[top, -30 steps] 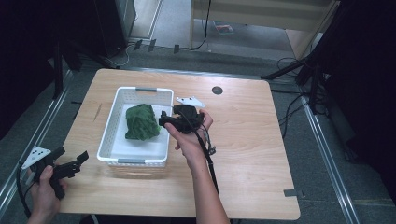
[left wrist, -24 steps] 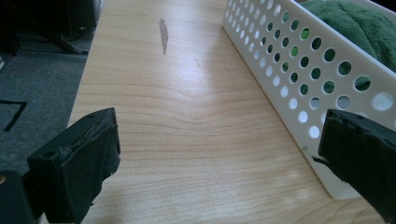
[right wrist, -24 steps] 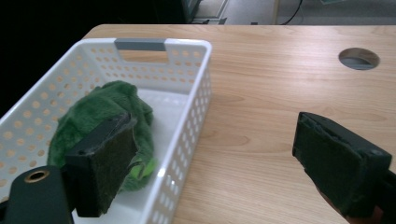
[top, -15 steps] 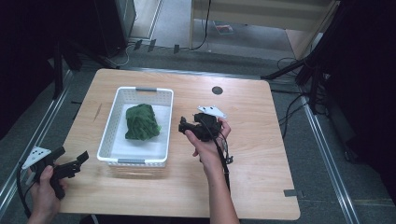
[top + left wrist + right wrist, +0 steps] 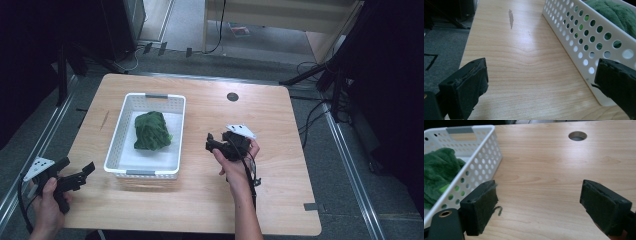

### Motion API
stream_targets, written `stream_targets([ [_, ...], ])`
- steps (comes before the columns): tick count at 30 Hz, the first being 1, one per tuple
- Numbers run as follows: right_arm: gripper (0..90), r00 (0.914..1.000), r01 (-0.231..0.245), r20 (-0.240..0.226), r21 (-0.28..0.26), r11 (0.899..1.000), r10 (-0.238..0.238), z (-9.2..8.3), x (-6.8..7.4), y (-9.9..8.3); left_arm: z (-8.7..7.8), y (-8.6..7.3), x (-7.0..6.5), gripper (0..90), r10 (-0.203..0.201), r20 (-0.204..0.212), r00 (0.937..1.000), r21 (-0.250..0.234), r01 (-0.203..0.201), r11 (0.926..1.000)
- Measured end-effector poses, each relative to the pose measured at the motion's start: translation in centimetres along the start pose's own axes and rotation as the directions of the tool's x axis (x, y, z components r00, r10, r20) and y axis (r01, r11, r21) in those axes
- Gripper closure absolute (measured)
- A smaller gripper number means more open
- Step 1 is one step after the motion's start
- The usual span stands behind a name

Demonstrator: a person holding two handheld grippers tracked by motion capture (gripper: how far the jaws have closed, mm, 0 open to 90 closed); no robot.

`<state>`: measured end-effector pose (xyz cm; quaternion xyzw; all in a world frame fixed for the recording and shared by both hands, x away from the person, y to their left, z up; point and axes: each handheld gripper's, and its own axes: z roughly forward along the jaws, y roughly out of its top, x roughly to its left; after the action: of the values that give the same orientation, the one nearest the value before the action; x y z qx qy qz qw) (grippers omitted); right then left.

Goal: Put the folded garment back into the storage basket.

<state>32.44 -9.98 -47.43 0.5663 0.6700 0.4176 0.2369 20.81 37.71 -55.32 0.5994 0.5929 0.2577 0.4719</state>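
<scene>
Nearest the person, the left tongs (image 5: 82, 172) hang off the front left corner of the tabletop (image 5: 280, 165), jaws spread with nothing between them; in the left gripper view they frame bare wood and the perforated side wall of the white basket (image 5: 584, 45). The right tongs (image 5: 212, 144) are over the middle of the tabletop, just right of the basket (image 5: 116, 145) and pointing toward it. Their jaws stand apart and have just been closing, with only bare wood between the pads (image 5: 481, 207).

The green cloth (image 5: 151, 131) lies bunched inside the basket, toward its far half, well clear of both tongs. The basket has grey handle strips at its near and far rims.

The surface is pale wood grain, with a dark streak (image 5: 511, 18) left of the basket and a round cable hole (image 5: 232, 97) near the far edge. Beyond it is grey floor with cables, dark stands and a light wooden cabinet. No writing or label can be read.
</scene>
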Motion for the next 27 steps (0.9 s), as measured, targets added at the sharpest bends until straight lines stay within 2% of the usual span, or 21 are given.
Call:
stream_targets([
  [14, 14.9, 0.9973, -0.027, 0.069, 0.019, 0.999, 0.025, -0.8, -4.7, -3.0, 0.0, 0.0, 0.0, 0.0, 0.003, -0.002, 1.0000, 0.001, -0.003, 1.0000],
  [27, 15.1, 0.9926, -0.029, 0.119, 0.027, 0.999, 0.025, -1.7, -7.9, -5.2, 0.0, 0.0, 0.0, 0.0, 0.001, -0.002, 1.0000, 0.000, -0.001, 1.0000],
])
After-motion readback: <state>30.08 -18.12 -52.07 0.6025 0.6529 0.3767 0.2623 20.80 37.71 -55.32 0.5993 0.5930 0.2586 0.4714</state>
